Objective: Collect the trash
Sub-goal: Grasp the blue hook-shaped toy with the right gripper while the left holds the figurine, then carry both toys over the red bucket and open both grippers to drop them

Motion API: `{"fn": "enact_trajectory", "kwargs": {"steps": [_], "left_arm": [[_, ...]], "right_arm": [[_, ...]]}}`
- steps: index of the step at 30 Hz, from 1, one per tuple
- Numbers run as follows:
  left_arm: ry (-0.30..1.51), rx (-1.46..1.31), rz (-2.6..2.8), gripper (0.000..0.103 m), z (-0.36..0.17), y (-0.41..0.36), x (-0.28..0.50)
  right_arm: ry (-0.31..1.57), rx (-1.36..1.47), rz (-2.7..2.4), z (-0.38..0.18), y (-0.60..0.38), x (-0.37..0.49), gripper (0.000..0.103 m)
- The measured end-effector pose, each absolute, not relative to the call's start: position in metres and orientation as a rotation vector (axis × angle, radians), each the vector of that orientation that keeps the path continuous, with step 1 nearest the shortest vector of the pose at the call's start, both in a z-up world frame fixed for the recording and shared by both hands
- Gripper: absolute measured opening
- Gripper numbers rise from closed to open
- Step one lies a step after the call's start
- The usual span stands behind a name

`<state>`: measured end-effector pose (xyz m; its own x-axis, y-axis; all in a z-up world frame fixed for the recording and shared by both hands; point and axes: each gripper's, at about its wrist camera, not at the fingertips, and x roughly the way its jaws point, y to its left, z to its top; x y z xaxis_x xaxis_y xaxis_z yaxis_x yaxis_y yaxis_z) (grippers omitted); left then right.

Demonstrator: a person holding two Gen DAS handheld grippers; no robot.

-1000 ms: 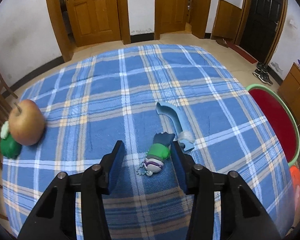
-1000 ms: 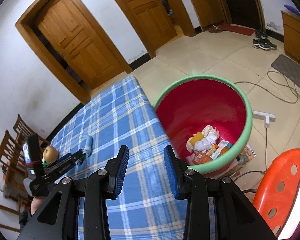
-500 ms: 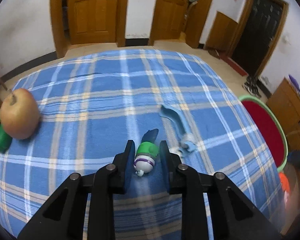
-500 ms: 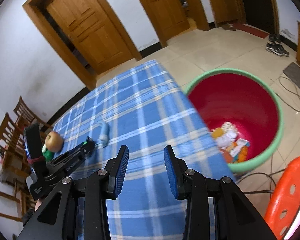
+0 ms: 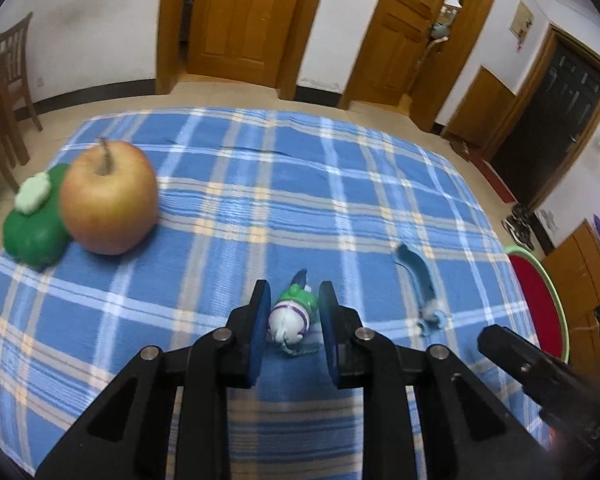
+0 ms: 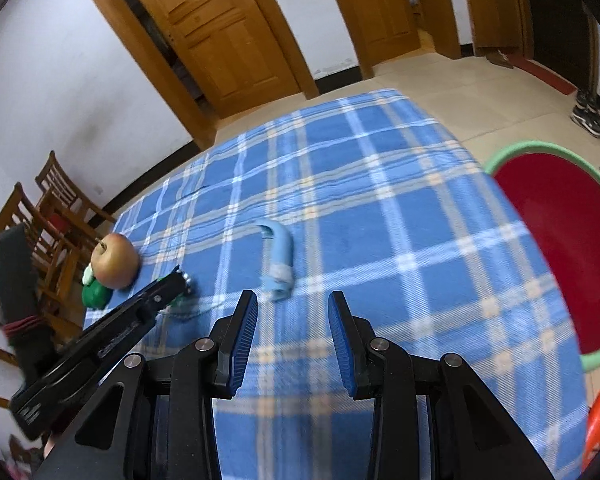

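Blue-padded left gripper (image 5: 293,316), low centre, jaws just narrowed, clamped on small rounded white-and-green plastic bottle (image 5: 290,314) over woven blue plaid cloth (image 5: 260,184). Right gripper (image 6: 292,316) parted, empty, near curved pale-blue tube (image 6: 278,256).

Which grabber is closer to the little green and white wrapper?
Left. The left gripper has its fingers around the small green and white wrapper; the right gripper hangs apart, nearer the curved light-blue scrap.
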<state>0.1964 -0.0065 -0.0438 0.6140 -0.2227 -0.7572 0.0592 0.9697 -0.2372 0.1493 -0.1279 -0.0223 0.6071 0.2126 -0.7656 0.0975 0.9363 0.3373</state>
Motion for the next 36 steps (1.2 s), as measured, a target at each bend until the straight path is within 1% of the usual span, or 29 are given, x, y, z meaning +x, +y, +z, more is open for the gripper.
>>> {"fn": "enact_trajectory", "kwargs": {"steps": [6,10,12,14,16,22,36], "left_arm": [[0.891,-0.220,-0.125,0.024,-0.045,0.007,0.198],[0.888,-0.220,-0.126,0.024,-0.045,0.006,0.199],[0.888,-0.218,-0.128,0.024,-0.045,0.006,0.198],[0.888,-0.218,-0.132,0.024,-0.045,0.006,0.198],[0.888,-0.219,-0.132,0.024,-0.044,0.006,0.198],[0.887,-0.217,-0.133,0.024,-0.044,0.005,0.198],[0.876,-0.206,-0.158,0.024,-0.041,-0.003,0.198]], "right_arm": [[0.923,0.305,0.059,-0.032,-0.109,0.170,0.037],[0.922,0.264,0.032,-0.038,-0.103,0.178,0.035],[0.932,0.257,0.018,-0.043,-0.102,0.181,0.032],[0.949,0.257,0.010,-0.049,-0.102,0.182,0.022],[0.942,0.248,0.004,-0.050,-0.101,0.181,0.019],[0.933,0.268,0.023,-0.048,-0.105,0.172,0.019],[0.810,0.368,0.002,-0.001,-0.154,0.103,0.019]]}}
